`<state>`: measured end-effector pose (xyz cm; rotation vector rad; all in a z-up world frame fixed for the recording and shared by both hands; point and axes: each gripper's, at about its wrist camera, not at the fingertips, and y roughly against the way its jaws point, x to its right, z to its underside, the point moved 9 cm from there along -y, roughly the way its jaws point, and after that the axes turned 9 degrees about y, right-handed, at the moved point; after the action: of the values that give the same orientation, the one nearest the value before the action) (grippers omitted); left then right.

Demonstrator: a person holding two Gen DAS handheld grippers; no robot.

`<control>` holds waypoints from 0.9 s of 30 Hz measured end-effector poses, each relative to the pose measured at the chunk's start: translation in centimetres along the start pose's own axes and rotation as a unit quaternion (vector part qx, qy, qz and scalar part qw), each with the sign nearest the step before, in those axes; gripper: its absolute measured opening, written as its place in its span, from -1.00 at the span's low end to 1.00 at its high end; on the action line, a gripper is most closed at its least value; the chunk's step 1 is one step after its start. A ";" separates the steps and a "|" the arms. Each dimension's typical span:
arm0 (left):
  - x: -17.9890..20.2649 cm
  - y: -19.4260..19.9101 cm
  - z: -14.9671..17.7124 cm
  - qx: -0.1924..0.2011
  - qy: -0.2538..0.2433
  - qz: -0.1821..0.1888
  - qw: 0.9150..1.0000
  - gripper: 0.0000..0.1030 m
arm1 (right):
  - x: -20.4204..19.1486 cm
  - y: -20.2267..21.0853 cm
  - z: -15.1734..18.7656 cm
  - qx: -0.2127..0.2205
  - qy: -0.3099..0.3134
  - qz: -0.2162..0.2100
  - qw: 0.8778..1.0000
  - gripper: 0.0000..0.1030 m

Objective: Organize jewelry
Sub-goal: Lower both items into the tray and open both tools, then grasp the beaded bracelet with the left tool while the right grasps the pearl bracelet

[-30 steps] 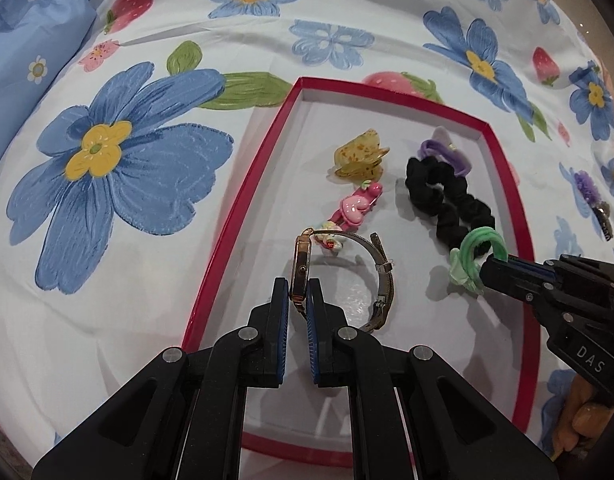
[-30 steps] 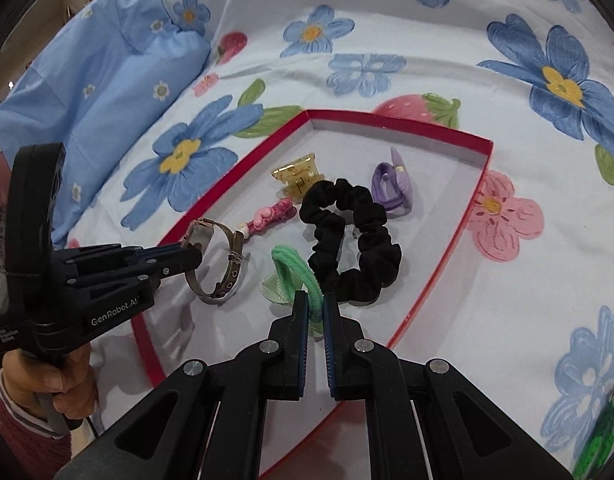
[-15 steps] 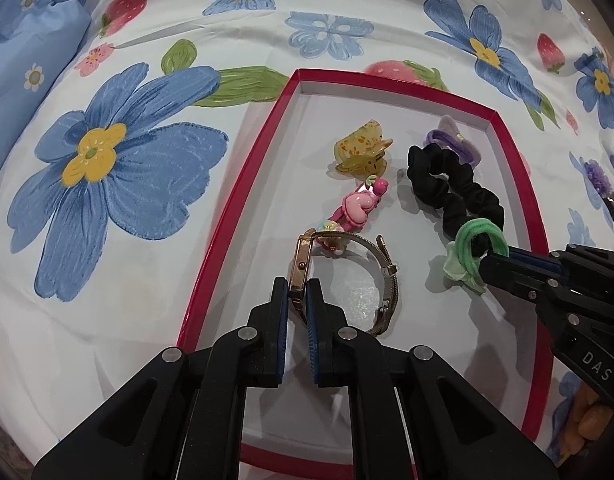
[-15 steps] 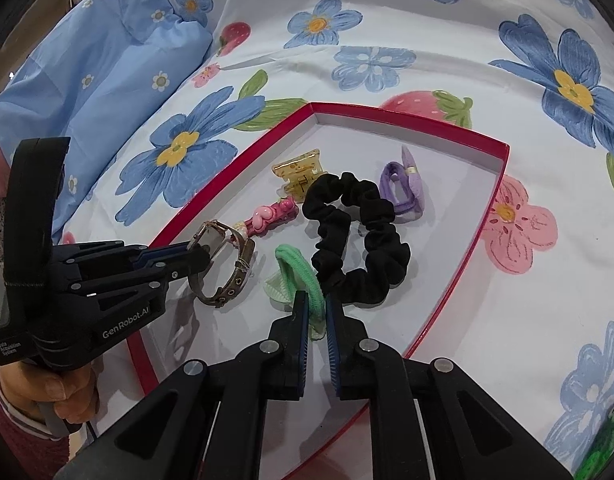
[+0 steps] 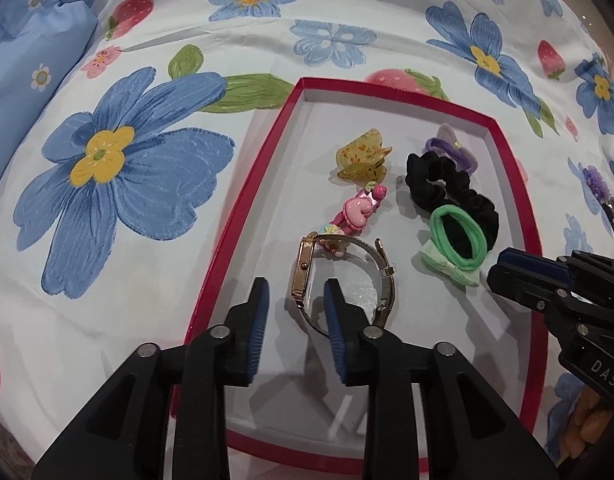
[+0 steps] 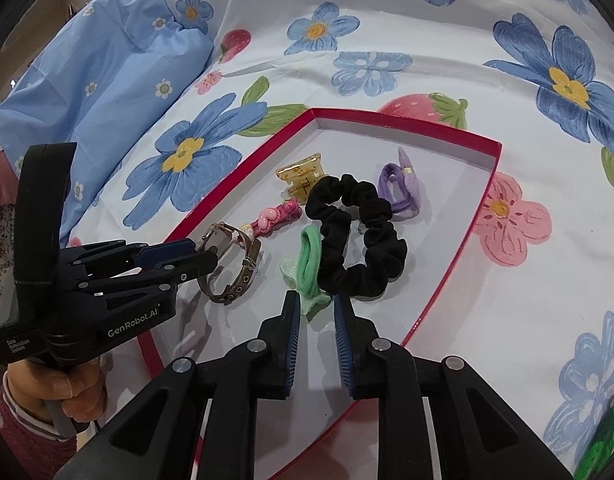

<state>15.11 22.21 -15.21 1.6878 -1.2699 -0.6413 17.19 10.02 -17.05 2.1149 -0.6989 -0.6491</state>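
A red-rimmed tray [image 5: 243,196] [image 6: 459,236] lies on a floral sheet. In it lie a gold watch [image 5: 307,276] [image 6: 235,260], a green hair tie [image 5: 459,240] [image 6: 309,260], a black scrunchie [image 5: 451,188] [image 6: 363,240], a purple hair tie [image 5: 451,148] [image 6: 403,192], a yellow claw clip [image 5: 361,156] [image 6: 301,176] and a pink clip [image 5: 357,210] [image 6: 275,216]. My left gripper [image 5: 297,300] [image 6: 203,254] is open, its fingers either side of the watch face. My right gripper [image 6: 315,312] [image 5: 503,276] is open just short of the green tie's bow.
A blue pillow [image 6: 107,80] [image 5: 27,60] lies at the left. A purple hair piece [image 5: 599,188] lies on the sheet right of the tray. A green item [image 6: 603,440] lies at the lower right edge.
Both grippers have opened: the left let go of the watch, the right let go of the green hair tie. Both items now rest in the tray.
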 end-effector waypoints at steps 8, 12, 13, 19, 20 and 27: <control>-0.1 2.6 0.1 0.025 0.034 0.029 0.999 0.06 | 0.3 3.0 0.1 0.031 -0.014 -0.006 0.999 -0.27; 0.6 4.3 0.6 0.036 0.046 0.046 0.997 0.17 | 1.1 5.5 0.8 0.052 -0.029 -0.003 0.998 -0.18; 0.9 4.6 0.7 0.038 0.048 0.049 0.997 0.21 | 1.2 6.0 1.0 0.056 -0.032 -0.002 0.998 -0.17; 3.0 7.0 1.7 0.051 0.055 0.078 0.994 0.29 | 3.0 10.1 2.8 0.086 -0.058 0.015 0.995 -0.01; 3.4 7.3 1.9 0.051 0.054 0.082 0.994 0.31 | 3.3 10.6 3.2 0.089 -0.062 0.018 0.994 -0.01; 7.2 9.1 3.8 0.045 0.043 0.123 0.990 0.32 | 6.6 15.1 7.1 0.111 -0.098 0.053 0.988 -0.01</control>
<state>10.20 13.50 -8.18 1.5792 -1.4341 -0.3655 13.41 -6.10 -10.07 2.2170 -1.0269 -0.7564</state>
